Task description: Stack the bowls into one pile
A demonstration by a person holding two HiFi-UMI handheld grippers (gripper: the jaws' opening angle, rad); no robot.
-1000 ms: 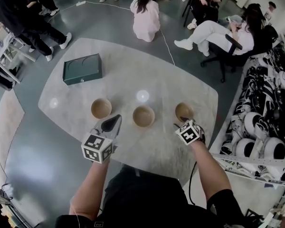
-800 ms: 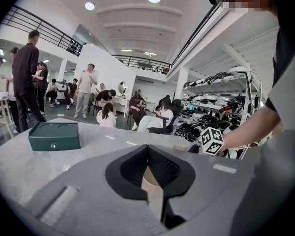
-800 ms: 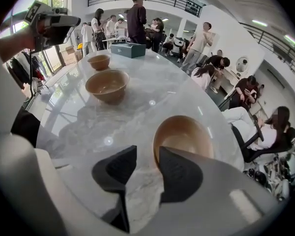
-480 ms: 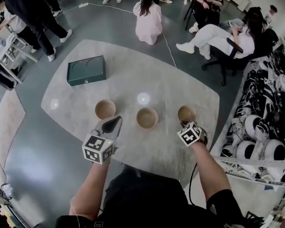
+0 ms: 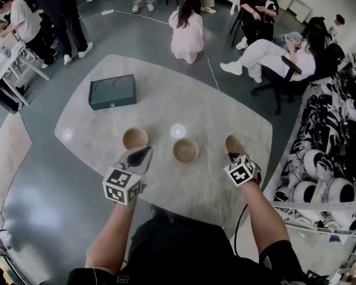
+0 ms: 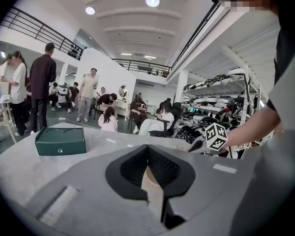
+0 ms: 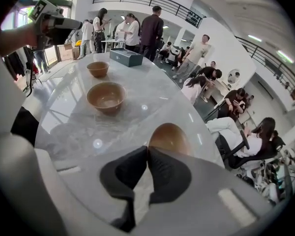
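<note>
Three brown bowls stand in a row on the pale marble table [image 5: 213, 114]: left bowl [image 5: 134, 138], middle bowl [image 5: 185, 151], right bowl [image 5: 235, 144]. My right gripper [image 5: 232, 155] comes down steeply on the right bowl's near rim. Its jaws are closing, and in the right gripper view the black pads [image 7: 164, 168] of the right gripper [image 7: 147, 149] pinch the rim of the right bowl [image 7: 169, 136]. My left gripper [image 5: 143, 154] hovers just in front of the left bowl, shut and empty. In the left gripper view the left gripper [image 6: 148, 149] shows its pads together.
A dark green box [image 5: 112, 91] lies at the table's far left. The right bowl is close to the table's right edge, with racks of helmets [image 5: 329, 159] beyond. Several people sit and stand on the floor past the far edge.
The right jaws, open around the right bowl's rim a second ago, have closed on it and risen a little. The left gripper shifted slightly and stayed shut.
</note>
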